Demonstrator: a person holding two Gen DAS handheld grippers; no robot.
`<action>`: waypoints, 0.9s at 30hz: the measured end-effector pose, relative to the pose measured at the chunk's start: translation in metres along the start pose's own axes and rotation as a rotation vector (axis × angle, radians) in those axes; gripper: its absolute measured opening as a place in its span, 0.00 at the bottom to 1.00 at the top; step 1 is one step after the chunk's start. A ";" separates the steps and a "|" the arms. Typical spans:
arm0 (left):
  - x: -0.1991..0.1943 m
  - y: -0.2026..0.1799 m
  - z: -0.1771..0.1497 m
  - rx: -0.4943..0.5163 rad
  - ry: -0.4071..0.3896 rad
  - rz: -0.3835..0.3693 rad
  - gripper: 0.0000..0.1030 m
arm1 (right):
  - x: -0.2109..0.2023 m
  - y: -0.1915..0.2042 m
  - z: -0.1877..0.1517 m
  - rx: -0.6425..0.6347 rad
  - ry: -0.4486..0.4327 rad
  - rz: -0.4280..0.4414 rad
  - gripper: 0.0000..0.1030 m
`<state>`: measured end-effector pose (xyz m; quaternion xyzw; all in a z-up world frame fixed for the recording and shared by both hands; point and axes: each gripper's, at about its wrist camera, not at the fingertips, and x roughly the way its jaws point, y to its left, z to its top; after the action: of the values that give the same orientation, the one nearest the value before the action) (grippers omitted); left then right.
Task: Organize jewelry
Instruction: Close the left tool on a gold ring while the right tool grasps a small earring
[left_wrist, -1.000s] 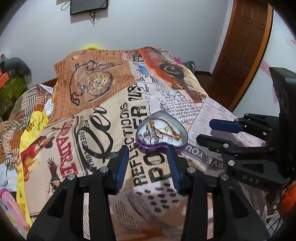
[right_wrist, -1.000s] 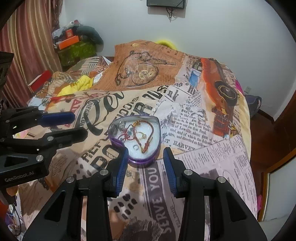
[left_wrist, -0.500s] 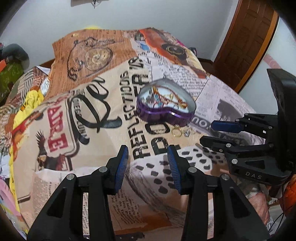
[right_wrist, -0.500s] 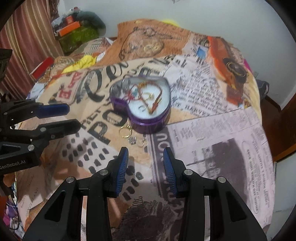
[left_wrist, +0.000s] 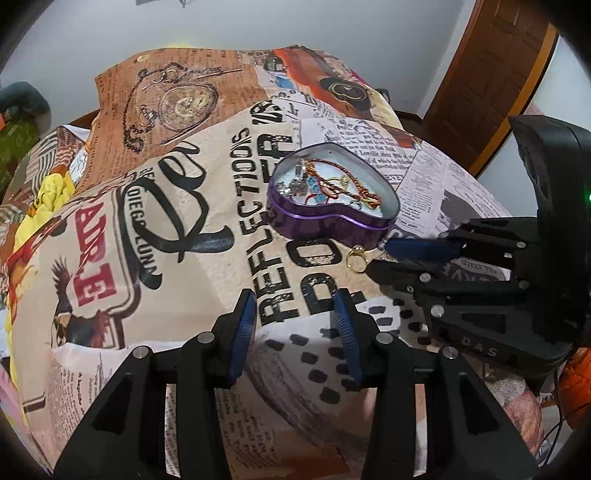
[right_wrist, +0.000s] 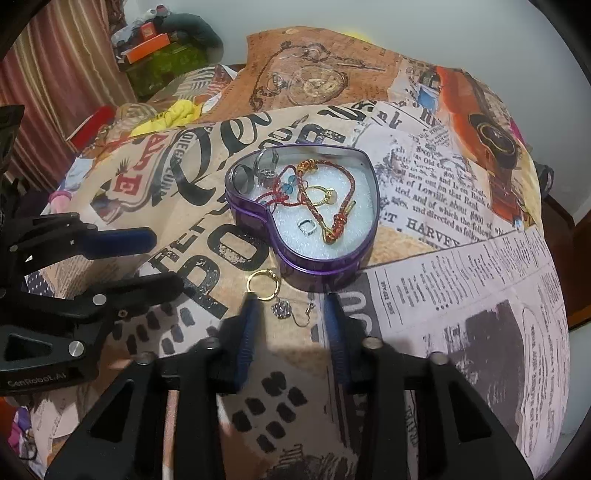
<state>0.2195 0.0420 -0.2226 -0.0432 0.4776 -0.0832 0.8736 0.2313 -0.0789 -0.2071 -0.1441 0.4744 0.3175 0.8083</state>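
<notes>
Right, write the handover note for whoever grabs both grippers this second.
Left gripper: open, empty, held over the printed bedspread, short of the tin.
Right gripper: open, empty, fingers either side of the loose pieces.
Heart-shaped purple tin: lid off, on the bedspread. Already inside: red and gold braided bracelet, gold ring with pale stone, silver rings, a small silver piece.
Still outside, just in front of the tin: gold ring, small silver charm, silver hook earring.
Left to do: put those three in the tin.
</notes>
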 end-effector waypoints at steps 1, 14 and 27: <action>0.001 -0.001 0.001 0.004 0.000 -0.004 0.42 | -0.001 0.000 -0.001 0.000 -0.004 0.001 0.17; 0.021 -0.037 0.013 0.107 0.025 -0.028 0.42 | -0.018 -0.026 -0.009 0.068 -0.050 0.003 0.09; 0.042 -0.045 0.024 0.119 0.036 -0.028 0.16 | -0.034 -0.045 -0.015 0.114 -0.099 -0.005 0.09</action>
<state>0.2574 -0.0098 -0.2372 0.0036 0.4869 -0.1242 0.8646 0.2387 -0.1333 -0.1886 -0.0833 0.4510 0.2947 0.8383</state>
